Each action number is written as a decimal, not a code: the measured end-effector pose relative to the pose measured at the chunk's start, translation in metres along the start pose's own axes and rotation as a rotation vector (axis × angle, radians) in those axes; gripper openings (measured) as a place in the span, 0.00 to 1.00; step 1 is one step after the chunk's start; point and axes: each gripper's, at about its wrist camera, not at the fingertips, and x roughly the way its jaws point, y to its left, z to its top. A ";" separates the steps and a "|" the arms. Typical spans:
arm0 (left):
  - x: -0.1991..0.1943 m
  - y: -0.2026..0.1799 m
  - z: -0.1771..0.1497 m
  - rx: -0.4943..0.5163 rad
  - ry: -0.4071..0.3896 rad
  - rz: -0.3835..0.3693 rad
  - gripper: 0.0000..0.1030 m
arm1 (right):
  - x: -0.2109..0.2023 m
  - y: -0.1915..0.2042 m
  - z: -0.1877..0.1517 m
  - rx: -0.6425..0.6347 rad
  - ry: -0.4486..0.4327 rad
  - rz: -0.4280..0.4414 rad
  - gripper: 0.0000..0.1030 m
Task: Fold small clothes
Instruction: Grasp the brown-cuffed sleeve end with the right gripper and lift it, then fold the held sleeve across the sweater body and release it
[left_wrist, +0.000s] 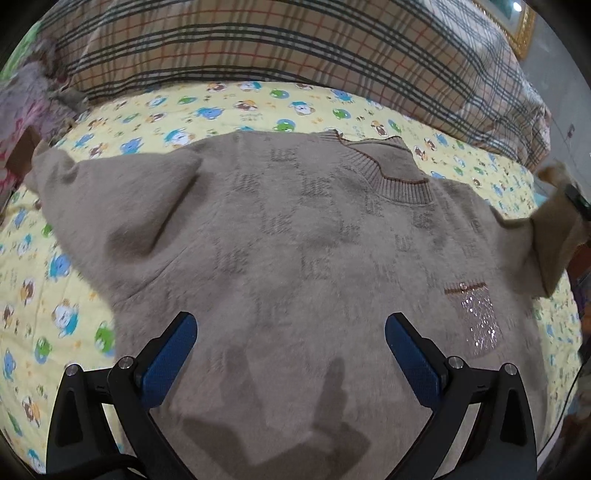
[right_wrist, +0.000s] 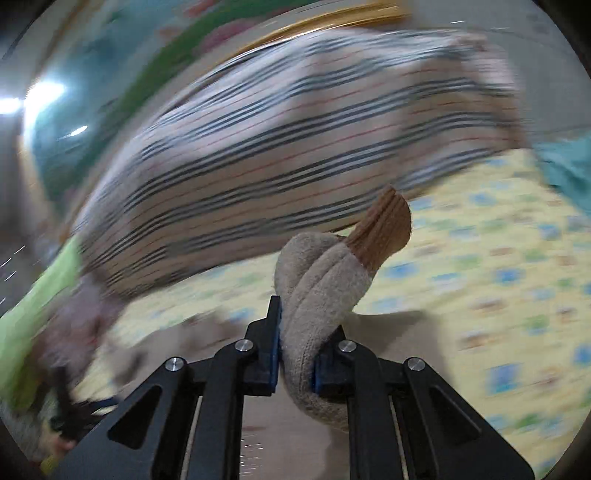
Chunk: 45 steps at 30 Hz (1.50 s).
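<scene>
right tool clamping sweater sleeve

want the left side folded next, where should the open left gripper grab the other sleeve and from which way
Grip the free sleeve near its cuff end, coming down from above at the outer left edge. It lies flat and spread across the yellow sheet, away from the sweater body, so the left gripper jaws can pinch its edge.

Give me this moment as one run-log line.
sweater: flat on bed sheet | left gripper: open above it | right gripper: shut on sleeve, lifted
</scene>
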 end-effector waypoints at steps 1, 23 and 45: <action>-0.003 0.004 -0.003 -0.004 -0.002 -0.004 0.99 | 0.014 0.025 -0.009 -0.026 0.038 0.057 0.14; -0.004 0.033 -0.026 -0.081 0.059 -0.116 0.99 | 0.127 0.178 -0.106 -0.122 0.353 0.329 0.65; -0.014 -0.002 0.034 -0.130 -0.152 -0.249 0.19 | -0.006 0.027 -0.093 0.219 0.066 -0.041 0.65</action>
